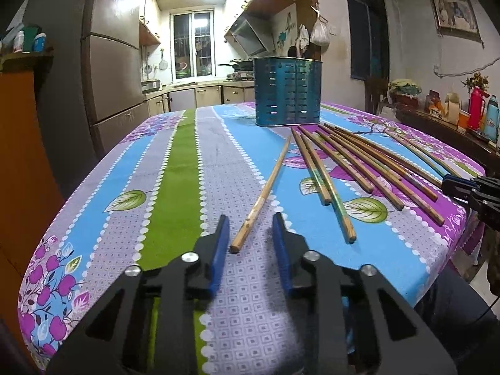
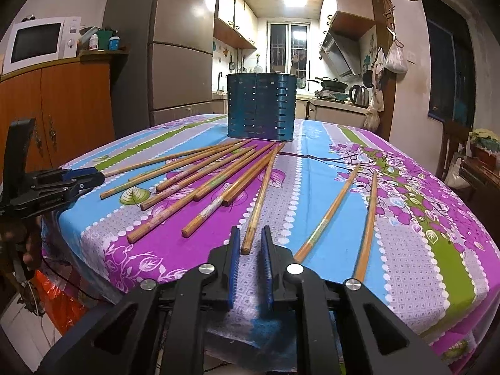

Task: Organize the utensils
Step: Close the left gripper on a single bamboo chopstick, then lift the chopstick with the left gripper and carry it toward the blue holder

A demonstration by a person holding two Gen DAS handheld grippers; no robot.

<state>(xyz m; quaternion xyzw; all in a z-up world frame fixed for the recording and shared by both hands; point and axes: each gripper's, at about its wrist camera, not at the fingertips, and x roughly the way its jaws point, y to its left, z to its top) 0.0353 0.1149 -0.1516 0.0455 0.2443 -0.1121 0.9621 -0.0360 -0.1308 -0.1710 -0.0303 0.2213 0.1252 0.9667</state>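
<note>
A blue perforated metal utensil holder (image 1: pixel 287 93) (image 2: pixel 261 106) stands upright at the far middle of the table. Several wooden chopsticks (image 1: pixel 350 162) (image 2: pixel 200 178) lie fanned out in front of it. One chopstick (image 1: pixel 265 187) lies apart, and its near end sits between the fingers of my left gripper (image 1: pixel 250 218), which is open with gaps on both sides. My right gripper (image 2: pixel 250 229) is shut on the near end of another chopstick (image 2: pixel 261 193). Two more chopsticks (image 2: pixel 343 209) lie to its right. Each gripper shows at the other view's edge: the right gripper (image 1: pixel 445 184), the left gripper (image 2: pixel 100 178).
The table carries a flowered, striped cloth (image 1: pixel 175 172) (image 2: pixel 406 250); its near edge runs just under both grippers. A fridge (image 2: pixel 181 47) and an orange cabinet (image 2: pixel 62 109) with a microwave (image 2: pixel 37 42) stand on the left. A side shelf with flasks (image 1: pixel 475 109) is on the right.
</note>
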